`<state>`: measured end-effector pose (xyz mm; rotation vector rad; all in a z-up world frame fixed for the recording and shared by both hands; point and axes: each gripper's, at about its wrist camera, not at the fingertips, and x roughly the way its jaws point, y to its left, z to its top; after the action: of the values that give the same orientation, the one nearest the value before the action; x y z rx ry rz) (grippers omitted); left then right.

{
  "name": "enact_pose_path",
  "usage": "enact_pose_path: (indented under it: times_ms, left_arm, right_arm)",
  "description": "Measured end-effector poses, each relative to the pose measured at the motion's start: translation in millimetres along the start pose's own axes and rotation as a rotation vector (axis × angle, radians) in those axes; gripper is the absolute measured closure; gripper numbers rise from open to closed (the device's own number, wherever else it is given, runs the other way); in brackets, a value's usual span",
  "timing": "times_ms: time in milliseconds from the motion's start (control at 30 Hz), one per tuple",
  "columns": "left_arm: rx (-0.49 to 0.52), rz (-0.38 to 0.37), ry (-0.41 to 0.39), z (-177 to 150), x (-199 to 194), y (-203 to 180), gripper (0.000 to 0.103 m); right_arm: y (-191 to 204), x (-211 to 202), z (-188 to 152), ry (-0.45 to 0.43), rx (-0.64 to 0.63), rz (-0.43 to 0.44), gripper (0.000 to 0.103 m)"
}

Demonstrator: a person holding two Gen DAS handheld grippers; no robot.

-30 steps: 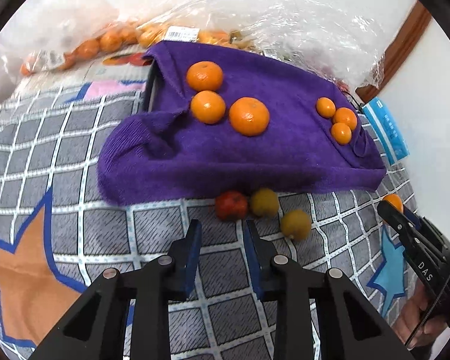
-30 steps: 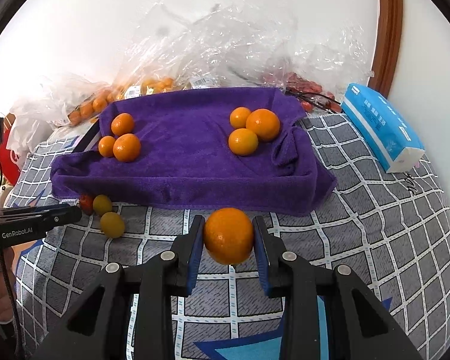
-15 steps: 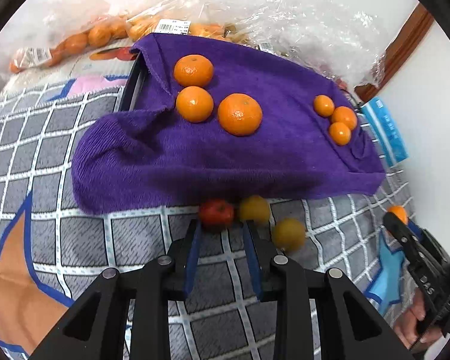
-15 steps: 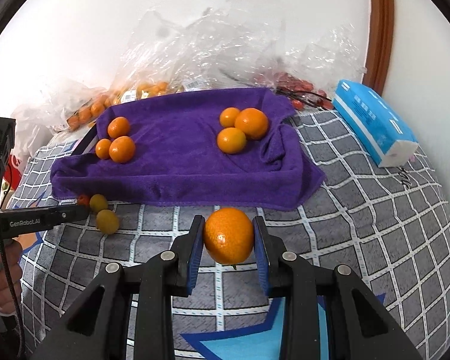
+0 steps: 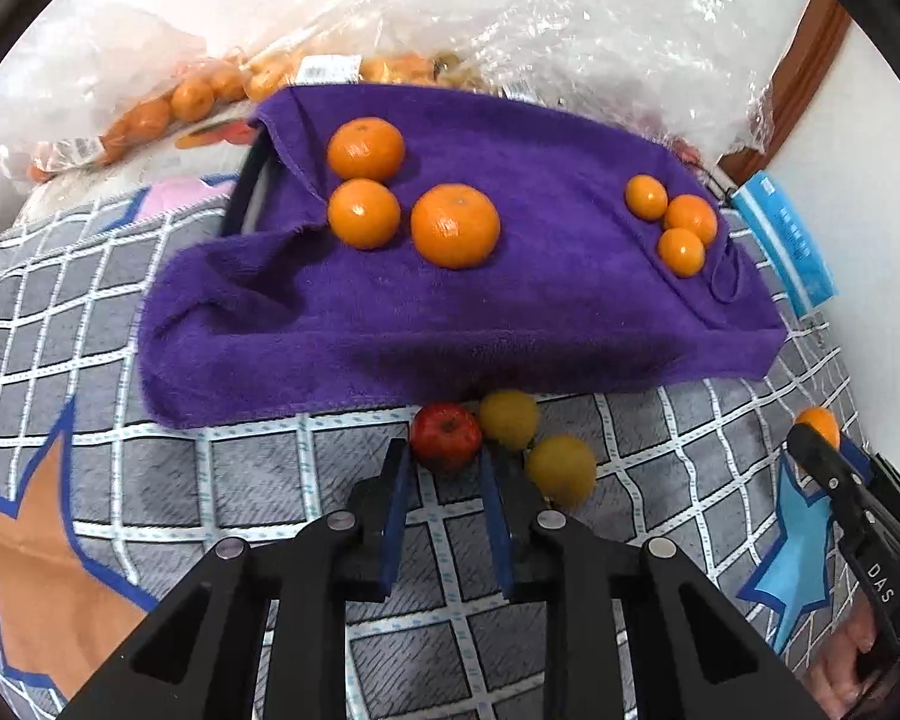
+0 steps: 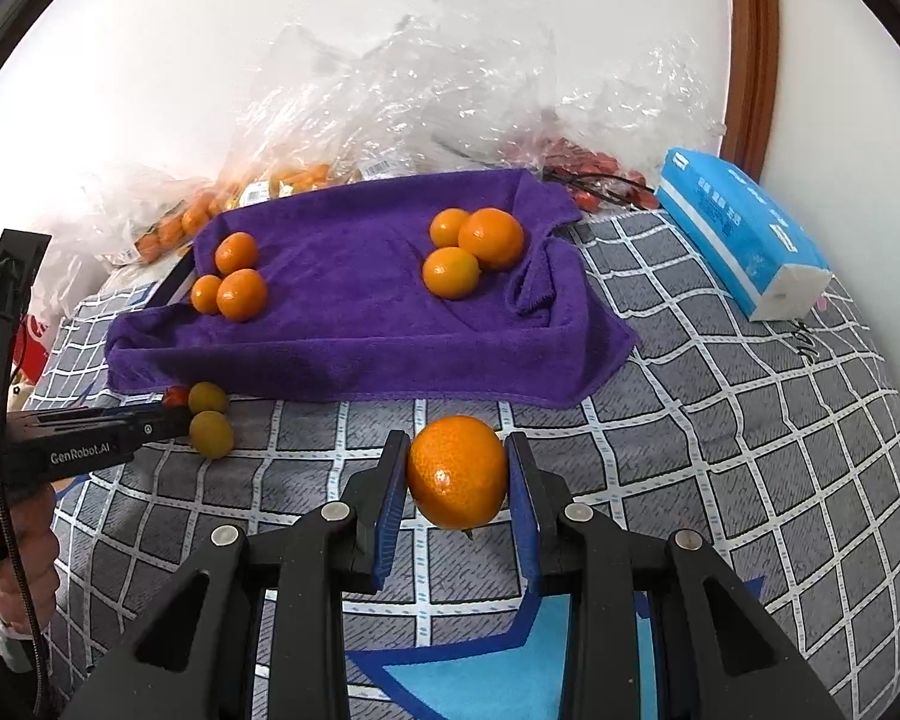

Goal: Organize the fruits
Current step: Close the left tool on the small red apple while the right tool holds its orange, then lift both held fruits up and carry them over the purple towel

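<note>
Left claw (image 5: 444, 468) is closing, its tips on both sides of the red fruit (image 5: 446, 435), which lies straight ahead. Right claw (image 6: 457, 471) pinches an orange (image 6: 457, 471), farther away.

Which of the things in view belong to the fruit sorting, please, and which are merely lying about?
Part of the job:
- orange held in the right tool
- red fruit at the left tool
- two yellow fruits
- oranges on the purple towel

Lying about:
- blue tissue pack
- plastic bags
- patterned cover
</note>
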<state>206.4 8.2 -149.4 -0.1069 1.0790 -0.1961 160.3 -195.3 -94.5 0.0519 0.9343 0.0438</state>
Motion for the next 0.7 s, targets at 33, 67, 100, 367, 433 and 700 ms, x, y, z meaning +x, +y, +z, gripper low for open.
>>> enact_pose_path:
  times_ms: [33,67,100,367,433,700]
  left_arm:
    - [0.003,0.001,-0.009,-0.4,-3.4,0.7,0.081]
    - [0.007,0.000,-0.017,-1.4,-8.1,0.9,0.081]
    - [0.008,-0.005,-0.025,-2.6,-12.7,1.6,0.081]
    - [-0.022,-0.060,-0.066,-9.7,-44.3,9.5,0.081]
    - [-0.032,-0.079,-0.080,-10.3,-53.4,11.2,0.081]
    - [-0.035,-0.123,-0.139,-15.1,-87.7,14.0,0.081]
  right_arm:
    - [1.1,-1.5,0.1,-0.002,0.000,0.001,0.071]
    - [2.8,-3.7,0.0,-0.005,-0.002,0.004,0.071]
    - [3.5,-4.6,0.5,-0.007,-0.003,0.005,0.071]
    - [15.2,-26.8,1.0,-0.044,-0.012,0.022,0.071]
    - [19.0,-33.5,2.7,-0.057,-0.020,0.025,0.071]
    - [30.9,-53.1,11.1,-0.090,-0.040,0.042,0.071]
